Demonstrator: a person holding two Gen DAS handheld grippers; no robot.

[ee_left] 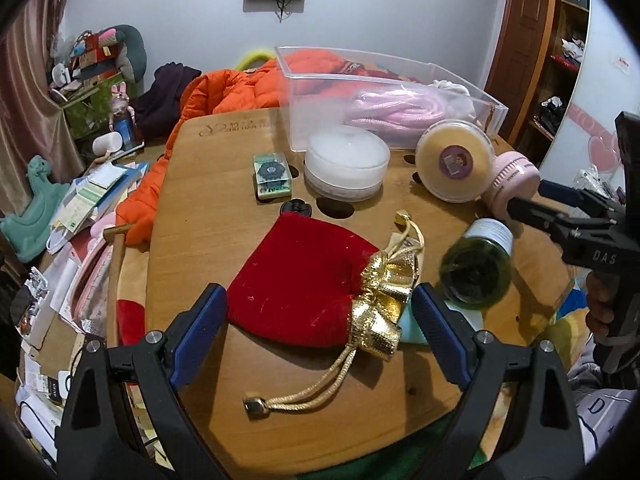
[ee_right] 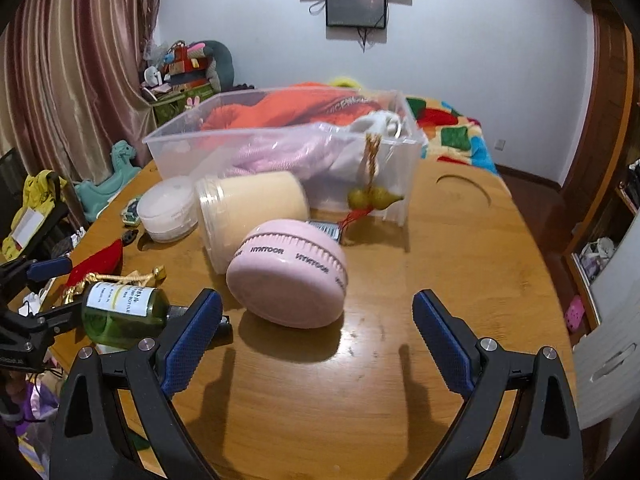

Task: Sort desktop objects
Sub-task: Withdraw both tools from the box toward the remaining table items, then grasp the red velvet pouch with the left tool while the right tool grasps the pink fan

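Low in the frame, the left gripper (ee_left: pixel 318 332) stands spread around the red velvet pouch (ee_left: pixel 298 280) with its gold neck, pads apart from it. Likewise the right gripper (ee_right: pixel 318 340) is spread, empty, the pink case (ee_right: pixel 286 276) lettered "HYNTOOR" just beyond. Bare tabletop (ee_right: pixel 460 248) lies at right; the clear bin (ee_right: pixel 280 152) sits centre, above.

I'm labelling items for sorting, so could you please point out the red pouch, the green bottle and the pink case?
red pouch (ee_left: pixel 296 280): left wrist view, velvet body.
green bottle (ee_right: pixel 120 312): right wrist view, glass side.
pink case (ee_right: pixel 288 280): right wrist view, flat face.
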